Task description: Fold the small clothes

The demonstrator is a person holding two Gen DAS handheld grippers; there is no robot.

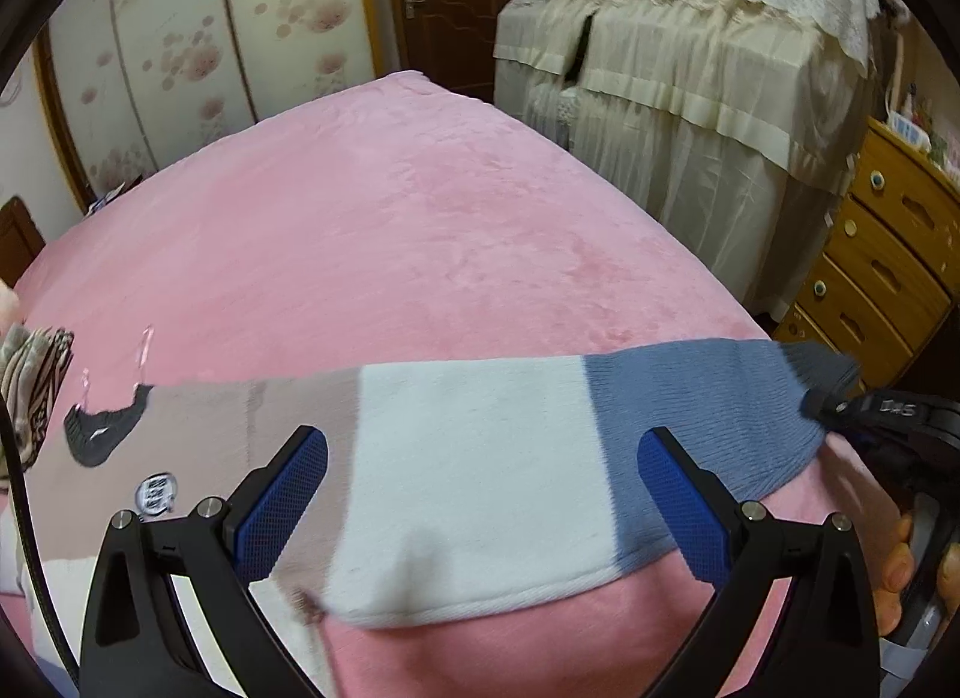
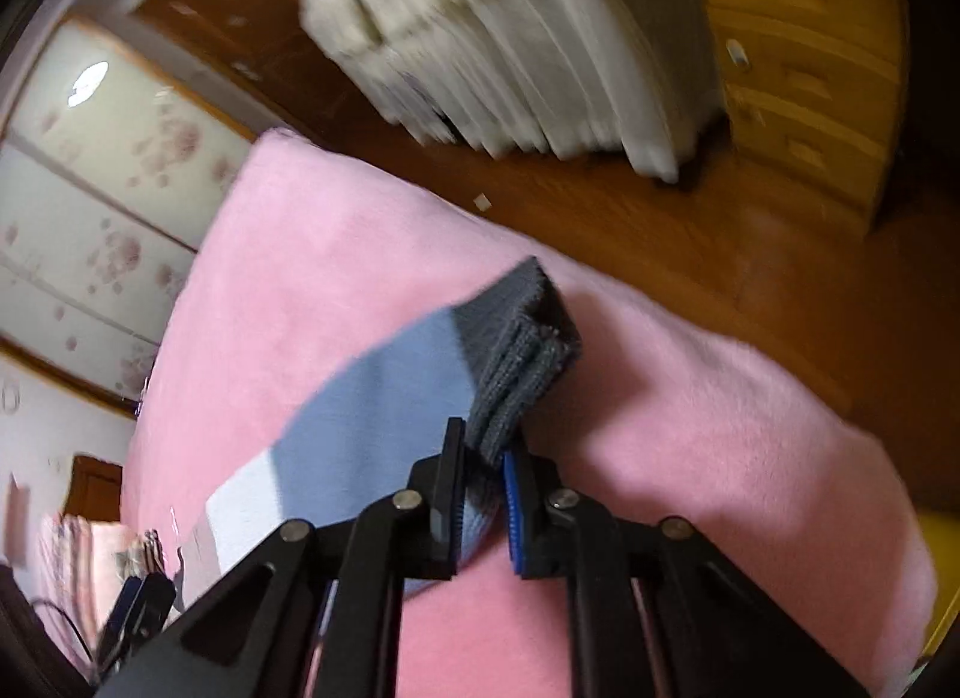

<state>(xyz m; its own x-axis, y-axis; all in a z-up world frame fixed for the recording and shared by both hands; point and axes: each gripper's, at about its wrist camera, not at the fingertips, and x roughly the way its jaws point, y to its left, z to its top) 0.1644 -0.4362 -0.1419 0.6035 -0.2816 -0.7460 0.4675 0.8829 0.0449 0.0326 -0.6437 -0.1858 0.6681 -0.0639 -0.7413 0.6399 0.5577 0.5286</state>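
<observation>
A bed covered in pink fleece (image 1: 372, 230) carries a colour-blocked garment (image 1: 468, 458) and patterned folded cloths (image 1: 36, 374).

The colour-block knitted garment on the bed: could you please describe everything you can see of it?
The colour-block garment is a soft knit in bands: beige, white, blue, then a dark grey ribbed cuff. It lies spread across the pink blanket, and a white hem runs along its near edge. The right gripper is shut on the grey ribbed end, which is lifted slightly. The left gripper is open over the white band, not gripping it. A small round badge sits on the beige part.
</observation>
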